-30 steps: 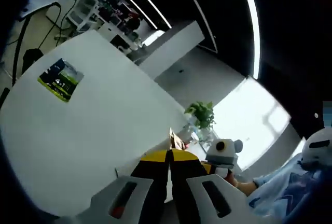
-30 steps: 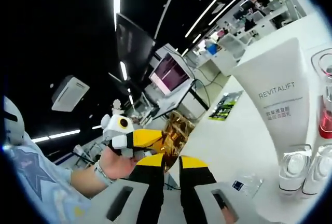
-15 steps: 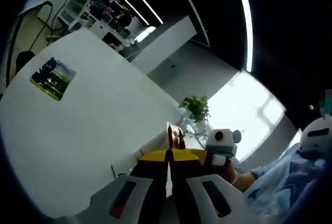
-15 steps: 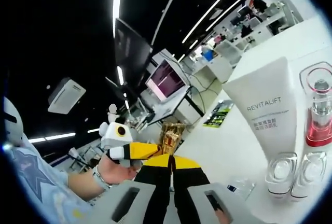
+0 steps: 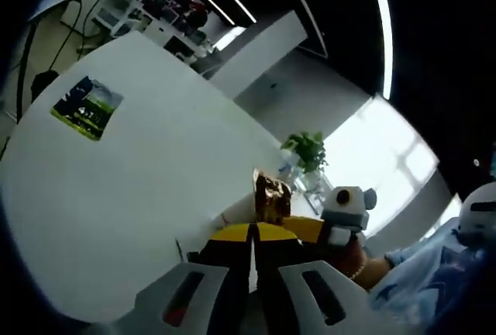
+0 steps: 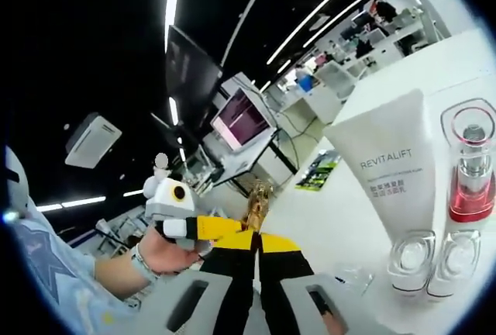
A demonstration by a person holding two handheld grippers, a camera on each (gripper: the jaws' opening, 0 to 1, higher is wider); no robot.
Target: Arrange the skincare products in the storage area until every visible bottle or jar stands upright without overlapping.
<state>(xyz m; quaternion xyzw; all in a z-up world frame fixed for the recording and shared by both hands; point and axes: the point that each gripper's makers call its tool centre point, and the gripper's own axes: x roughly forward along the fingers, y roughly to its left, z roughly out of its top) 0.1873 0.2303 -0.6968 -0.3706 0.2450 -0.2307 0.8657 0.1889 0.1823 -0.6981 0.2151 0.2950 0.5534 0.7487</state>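
Observation:
A shiny gold foil packet (image 5: pixel 271 198) sticks up just past my left gripper (image 5: pixel 252 233), whose yellow-tipped jaws are shut on its lower edge. My right gripper (image 5: pixel 310 229) reaches in from the right and meets the same packet. In the right gripper view the gold packet (image 6: pixel 258 202) shows edge-on above my right gripper (image 6: pixel 259 240), jaws shut on it, and the left gripper (image 6: pixel 221 228) comes in from the left. On the white table (image 6: pixel 341 219) stand a white REVITALIFT tube (image 6: pixel 395 172), a pink-red pump bottle (image 6: pixel 470 176) and two small clear-capped bottles (image 6: pixel 411 259).
A green leaflet (image 5: pixel 87 108) lies on the white table (image 5: pixel 139 195) at far left. A potted plant (image 5: pixel 308 150) stands beyond the table's far edge. A small clear piece (image 6: pixel 353 277) lies near the small bottles. A person's hand (image 6: pixel 155 253) holds the left gripper.
The gold packet has turned: broader in the left gripper view, edge-on in the right gripper view. The right gripper view has swung to take in more of the bottles.

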